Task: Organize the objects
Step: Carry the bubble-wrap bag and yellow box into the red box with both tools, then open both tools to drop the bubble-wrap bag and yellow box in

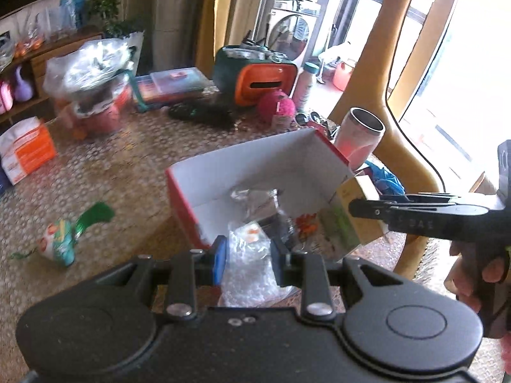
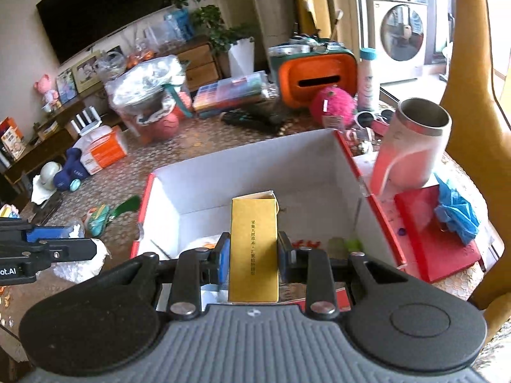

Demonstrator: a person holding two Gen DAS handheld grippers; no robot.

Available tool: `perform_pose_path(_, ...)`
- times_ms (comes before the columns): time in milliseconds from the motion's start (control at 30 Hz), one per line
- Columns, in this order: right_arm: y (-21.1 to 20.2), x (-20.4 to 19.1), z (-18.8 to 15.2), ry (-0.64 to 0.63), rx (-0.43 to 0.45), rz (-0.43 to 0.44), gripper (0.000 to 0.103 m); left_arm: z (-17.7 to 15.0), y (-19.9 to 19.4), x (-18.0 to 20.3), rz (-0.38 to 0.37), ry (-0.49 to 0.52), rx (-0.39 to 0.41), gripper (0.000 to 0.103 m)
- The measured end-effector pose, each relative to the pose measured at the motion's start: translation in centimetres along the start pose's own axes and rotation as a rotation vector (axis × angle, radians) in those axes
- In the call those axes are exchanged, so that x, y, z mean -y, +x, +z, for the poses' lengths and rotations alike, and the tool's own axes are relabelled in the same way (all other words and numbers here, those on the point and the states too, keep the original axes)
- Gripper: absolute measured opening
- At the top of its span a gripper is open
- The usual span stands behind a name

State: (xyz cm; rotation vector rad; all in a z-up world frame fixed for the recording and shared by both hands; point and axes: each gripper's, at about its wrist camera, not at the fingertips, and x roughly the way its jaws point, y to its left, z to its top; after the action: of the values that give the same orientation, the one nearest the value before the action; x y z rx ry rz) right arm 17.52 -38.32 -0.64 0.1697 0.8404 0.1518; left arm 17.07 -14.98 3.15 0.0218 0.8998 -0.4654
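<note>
My left hand-held gripper (image 1: 248, 260) clamps a bubble-wrap packet (image 1: 246, 274); my right hand-held gripper (image 2: 254, 255) clamps a gold carton (image 2: 254, 249) over the red box (image 2: 377, 210).

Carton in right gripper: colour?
Golden yellow carton with dark vertical lettering; clearest in right wrist view.

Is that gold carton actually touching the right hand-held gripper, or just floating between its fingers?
Touching. The right wrist view shows the gold carton clamped in the right hand-held gripper, both pads flat against its sides, no gap, above the open box.
</note>
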Motion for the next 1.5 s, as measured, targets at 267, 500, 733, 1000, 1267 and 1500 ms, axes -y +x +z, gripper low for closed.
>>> perform_pose_path(267, 2.7, 3.1, 0.3, 0.046, -0.029, -0.029, 0.028, 1.4, 4.6, 3.2, -0.001, 0.057, -0.059, 0.027)
perform_pose_path(500, 6.8, 5.2, 0.8, 0.075, -0.077, -0.051, 0.028, 1.7, 9.9, 5.2, -0.002, 0.078, -0.126, 0.027)
perform_pose_path(733, 10.2, 6.0, 0.2, 0.068, -0.138, -0.061, 0.028, 0.9, 13.3, 5.1, -0.019, 0.068, -0.197, 0.027)
perform_pose_path(1000, 11.8, 6.1, -0.5, 0.059, -0.188, -0.063, 0.028, 0.1, 15.0, 4.4, -0.020, 0.056, -0.245, 0.028)
perform_pose_path(1267, 12.1, 6.0, -0.6, 0.053, -0.195, -0.070, 0.028, -0.3, 16.3, 4.4, -0.011, 0.057, -0.287, 0.029)
perform_pose_path(1500, 12.2, 6.1, -0.6, 0.062, -0.216, -0.061, 0.030, -0.7, 16.8, 4.6, -0.008, 0.057, -0.310, 0.030)
